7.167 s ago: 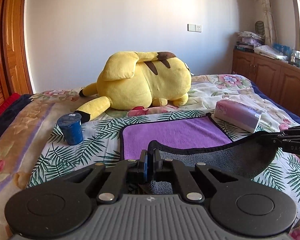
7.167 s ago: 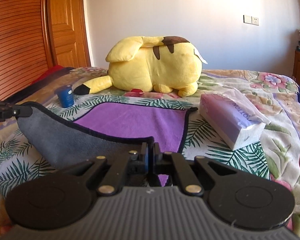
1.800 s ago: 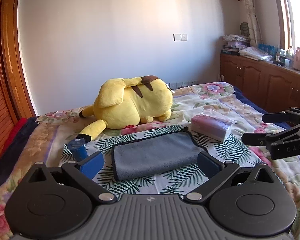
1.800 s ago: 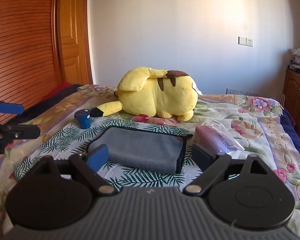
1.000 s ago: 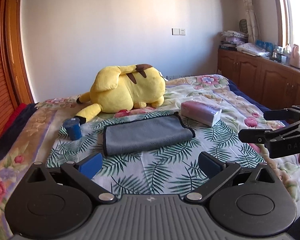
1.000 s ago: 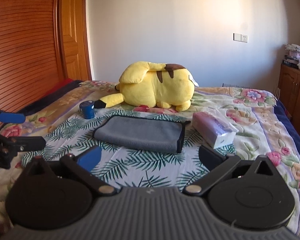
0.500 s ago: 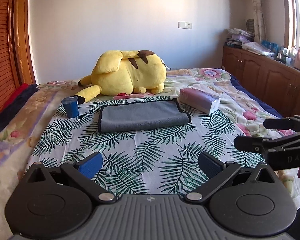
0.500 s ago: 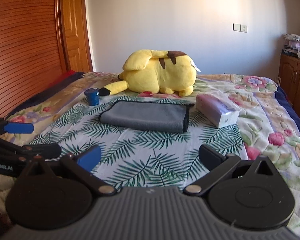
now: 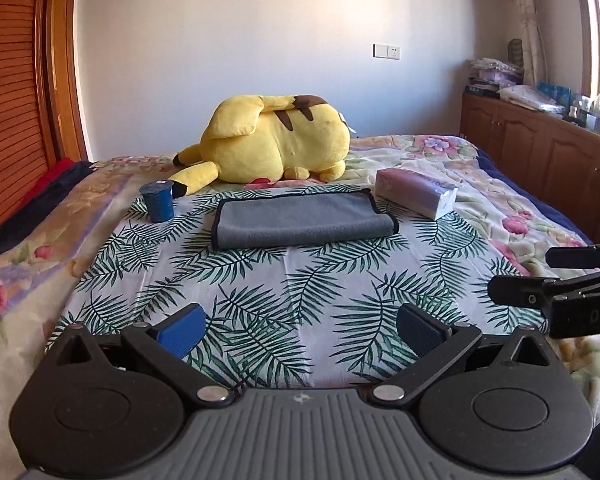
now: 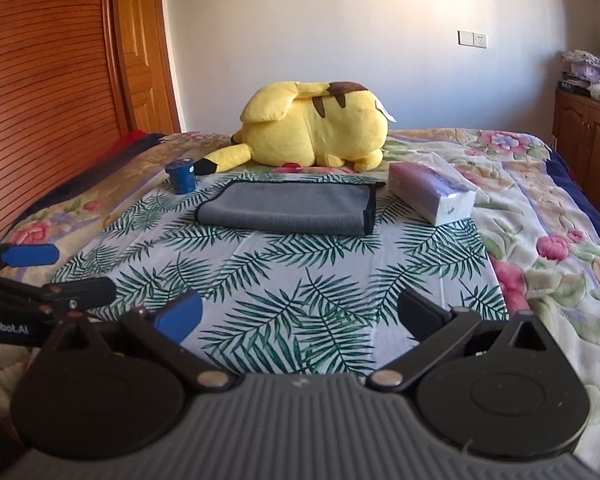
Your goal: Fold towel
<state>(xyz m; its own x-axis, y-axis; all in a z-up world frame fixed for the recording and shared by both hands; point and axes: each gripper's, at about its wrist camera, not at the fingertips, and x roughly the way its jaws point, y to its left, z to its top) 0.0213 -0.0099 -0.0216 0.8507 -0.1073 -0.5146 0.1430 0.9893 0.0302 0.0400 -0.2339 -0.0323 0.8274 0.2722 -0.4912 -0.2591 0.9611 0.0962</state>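
The towel lies folded in half, grey side up with a dark hem, on the palm-leaf sheet in the middle of the bed; it also shows in the right wrist view. My left gripper is open and empty, held well back from the towel near the bed's front edge. My right gripper is open and empty too, equally far back. Each gripper shows at the edge of the other's view: the right one and the left one.
A big yellow plush toy lies behind the towel. A blue cup stands to the towel's left, a tissue pack to its right. Wooden cabinets run along the right wall, a wooden door on the left.
Both grippers let go of the towel after folding its grey side over the purple. They have since drawn back from it toward the bed's front edge, jaws open.
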